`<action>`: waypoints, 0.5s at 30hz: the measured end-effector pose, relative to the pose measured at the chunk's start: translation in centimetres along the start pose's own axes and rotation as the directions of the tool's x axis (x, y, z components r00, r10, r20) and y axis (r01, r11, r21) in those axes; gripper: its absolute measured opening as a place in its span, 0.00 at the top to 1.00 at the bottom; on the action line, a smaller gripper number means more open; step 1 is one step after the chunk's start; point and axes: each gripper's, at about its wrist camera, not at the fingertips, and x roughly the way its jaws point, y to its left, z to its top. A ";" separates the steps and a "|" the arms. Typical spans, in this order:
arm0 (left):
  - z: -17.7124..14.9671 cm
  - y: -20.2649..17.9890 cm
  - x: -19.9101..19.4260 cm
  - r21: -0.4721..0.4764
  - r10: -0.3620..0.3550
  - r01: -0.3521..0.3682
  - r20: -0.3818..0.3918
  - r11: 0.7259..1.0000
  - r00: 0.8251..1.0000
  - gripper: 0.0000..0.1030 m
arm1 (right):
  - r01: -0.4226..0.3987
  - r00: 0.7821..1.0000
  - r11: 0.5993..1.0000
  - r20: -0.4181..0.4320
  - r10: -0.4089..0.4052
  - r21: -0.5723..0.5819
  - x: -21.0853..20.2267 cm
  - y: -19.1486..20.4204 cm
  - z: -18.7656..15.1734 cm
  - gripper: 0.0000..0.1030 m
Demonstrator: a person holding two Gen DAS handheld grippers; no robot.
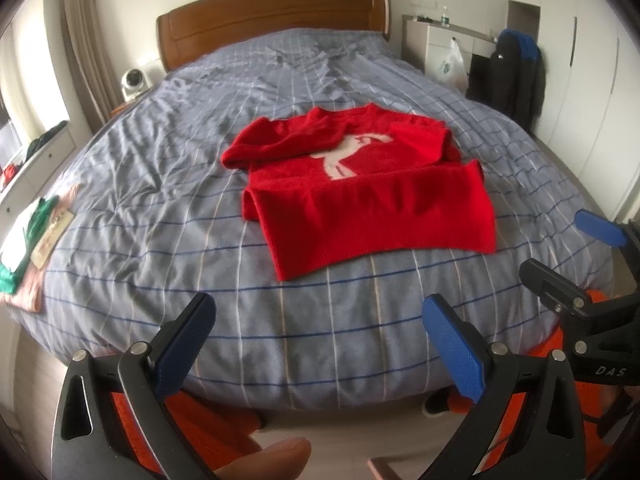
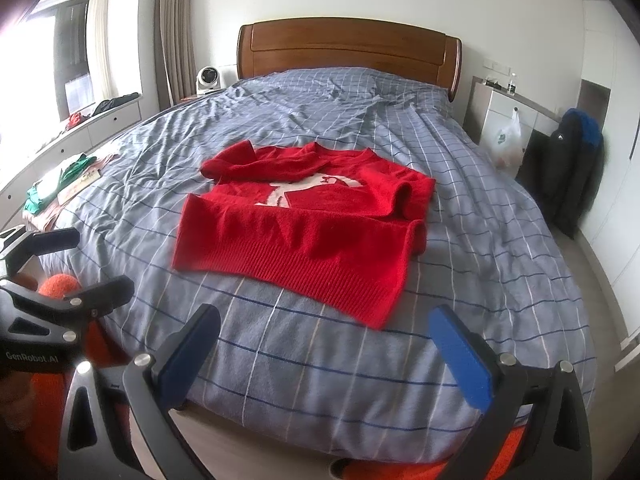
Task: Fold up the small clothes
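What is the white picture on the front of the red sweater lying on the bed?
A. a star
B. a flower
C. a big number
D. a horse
D. The red sweater lies on the checked bed cover, and the white shape on its front has legs, a body and a head like a leaping horse; the right wrist view shows part of the same figure.

One red sweater [image 1: 360,184], one bed [image 1: 160,184], two grippers, one clothes pile [image 1: 28,240].
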 end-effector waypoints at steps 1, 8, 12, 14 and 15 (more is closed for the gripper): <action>0.0 0.0 0.0 -0.001 0.000 0.000 -0.003 1.000 1.000 0.00 | -0.001 1.000 1.000 -0.002 0.001 0.001 0.1 0.0 0.0 0.00; 0.0 0.1 0.1 0.001 0.000 0.000 -0.003 1.000 1.000 0.00 | -0.004 1.000 1.000 -0.001 0.004 0.008 0.3 -0.3 0.0 0.00; -0.2 0.2 0.3 0.005 0.000 0.000 -0.008 1.000 1.000 0.00 | -0.006 1.000 1.000 -0.006 0.006 0.012 0.3 -0.3 -0.1 0.00; -0.3 0.1 0.4 0.005 -0.001 0.001 -0.014 1.000 1.000 0.00 | -0.008 1.000 1.000 -0.010 0.008 0.018 0.4 -0.3 -0.1 0.00; -0.3 0.1 0.4 0.005 -0.001 0.002 -0.014 1.000 1.000 0.00 | -0.008 1.000 1.000 -0.010 0.008 0.019 0.4 -0.3 -0.1 0.00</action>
